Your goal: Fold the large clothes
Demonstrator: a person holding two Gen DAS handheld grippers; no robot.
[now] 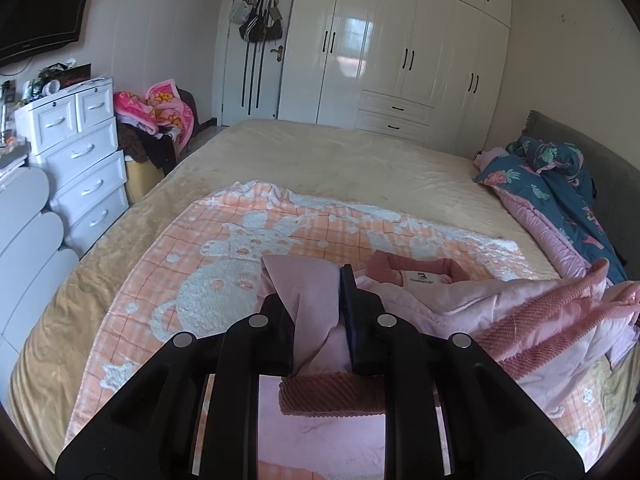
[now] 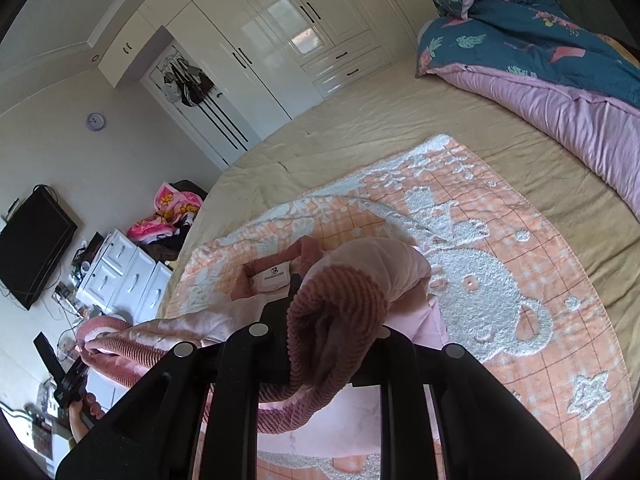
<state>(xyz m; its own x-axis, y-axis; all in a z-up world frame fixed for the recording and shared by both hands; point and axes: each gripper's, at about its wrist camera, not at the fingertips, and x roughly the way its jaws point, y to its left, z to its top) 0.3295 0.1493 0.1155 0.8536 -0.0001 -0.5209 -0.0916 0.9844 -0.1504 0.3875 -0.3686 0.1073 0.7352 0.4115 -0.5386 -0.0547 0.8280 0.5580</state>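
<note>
Both claws are pinched tight on one soft pink padded jacket with dark pink ribbed trim point(image 1: 460, 304). In the left wrist view, the left claw point(image 1: 318, 312) has its two black fingers squeezed on a fold of the light pink cloth, and a dark pink ribbed cuff point(image 1: 332, 396) hangs just under the fingers at 6 o'clock. In the right wrist view, the right claw point(image 2: 336, 320) is closed on a bunched sleeve, and the ribbed cuff wraps over its tips so the pads are hidden.

From the left claw, the rest of the jacket spreads out toward 3 o'clock. Its dark pink collar with a white tag point(image 1: 416, 272) sits at about 1 o'clock. In the right wrist view the collar is at 11 o'clock, and the other claw, held by a hand point(image 2: 82, 412), is low at 8 o'clock.

The jacket lies on an orange checked blanket with fluffy white bears and stars point(image 1: 224, 276). That blanket is spread on a big bed with a tan cover point(image 1: 340, 160). A rumpled blue flowery quilt with a pink underside point(image 1: 556, 188) is piled by the headboard at 2 o'clock. White shiny wardrobes point(image 1: 400, 44) stand past the bed at 12 o'clock, and a white chest of drawers point(image 1: 84, 160) is at 9 o'clock.
</note>
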